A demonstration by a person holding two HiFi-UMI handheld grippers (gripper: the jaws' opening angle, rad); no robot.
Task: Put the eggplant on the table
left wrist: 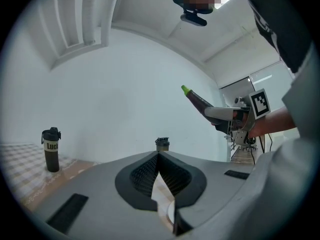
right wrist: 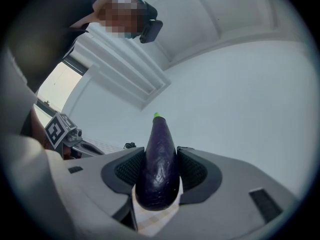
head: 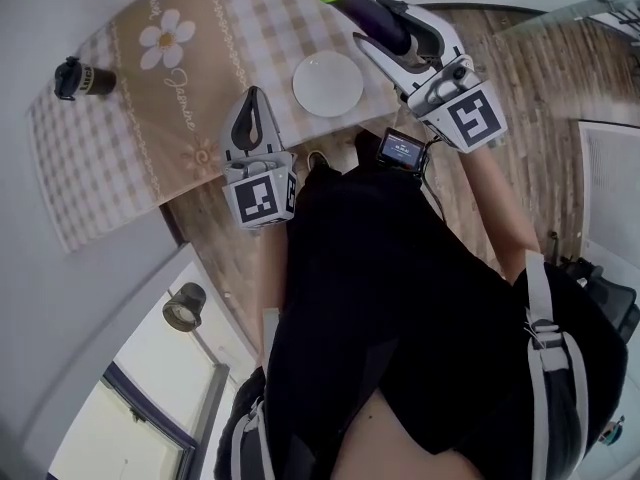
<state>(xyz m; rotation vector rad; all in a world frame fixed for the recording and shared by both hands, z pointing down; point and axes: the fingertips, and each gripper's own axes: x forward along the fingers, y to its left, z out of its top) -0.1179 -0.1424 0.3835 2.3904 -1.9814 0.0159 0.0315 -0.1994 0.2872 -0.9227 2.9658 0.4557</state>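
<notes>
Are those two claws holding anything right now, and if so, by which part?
The right gripper clamps the eggplant around its thick rounded end, green stem pointing away. The left gripper is shut and holds nothing.

Left gripper point(head: 254, 96) jaws together; right gripper point(head: 376, 22) jaws clamp eggplant point(head: 358, 7).

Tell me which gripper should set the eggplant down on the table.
Right. The right gripper is clamped on the eggplant, raised by the table. The left gripper is shut and empty.
</notes>
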